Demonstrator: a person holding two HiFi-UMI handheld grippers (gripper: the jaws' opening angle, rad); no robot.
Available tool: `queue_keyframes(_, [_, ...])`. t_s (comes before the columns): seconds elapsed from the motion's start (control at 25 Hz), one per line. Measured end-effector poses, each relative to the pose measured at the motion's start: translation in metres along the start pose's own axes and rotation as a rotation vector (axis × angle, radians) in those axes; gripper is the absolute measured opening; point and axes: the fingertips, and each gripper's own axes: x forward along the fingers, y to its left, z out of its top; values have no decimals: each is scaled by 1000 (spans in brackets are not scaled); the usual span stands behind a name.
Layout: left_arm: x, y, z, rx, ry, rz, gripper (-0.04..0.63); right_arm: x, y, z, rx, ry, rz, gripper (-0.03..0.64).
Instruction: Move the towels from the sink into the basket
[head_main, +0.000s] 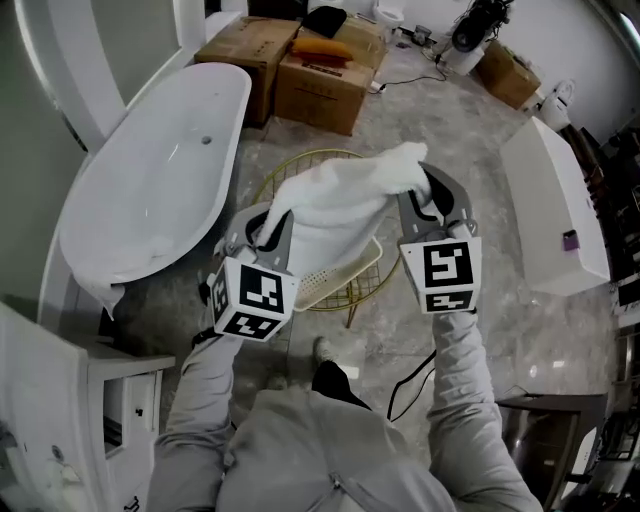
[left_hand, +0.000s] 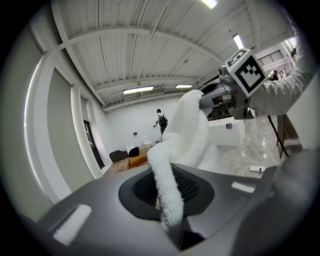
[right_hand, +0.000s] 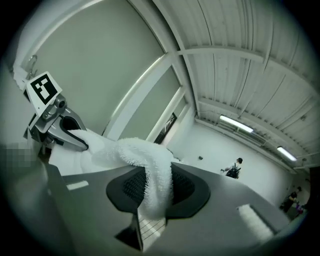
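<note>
**Towel** (head_main: 345, 205): uniform white. **Left tongs** (head_main: 268, 230) and **right tongs** (head_main: 425, 192): grey bodies with black ribbed pads, each bearing white faces printed with black square markers. **Basket** (head_main: 290, 163): gold wire. **Bathtub** (head_main: 160, 170): glossy white. **Cardboard boxes** (head_main: 320, 85): brown, one topped by an orange object (head_main: 322, 47). **Floor** (head_main: 450, 130): grey, marbled with paler veining. **Sleeves** (head_main: 200, 400): light grey. **Ceiling** (left_hand: 140, 45): white, ribbed in parallel lines.
</note>
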Motion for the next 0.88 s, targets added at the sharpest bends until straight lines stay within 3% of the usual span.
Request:
queue_keyframes(0.24, [51,-47,-92,-85,196,-50,89,42,59,-127,102,189,225,78])
queue_keyframes(0.48, [89,-80,-159,-179,352,-82,89,69,88,-217,218,318,325,81])
queue_keyframes(0.68, [113,-99,-205,-227,467,-102,91,89,117,-279,242,436,411,82])
queue_keyframes(0.88, [128,-106,-236,-249,550,-100,194,104,154,-335,218,585,552,114])
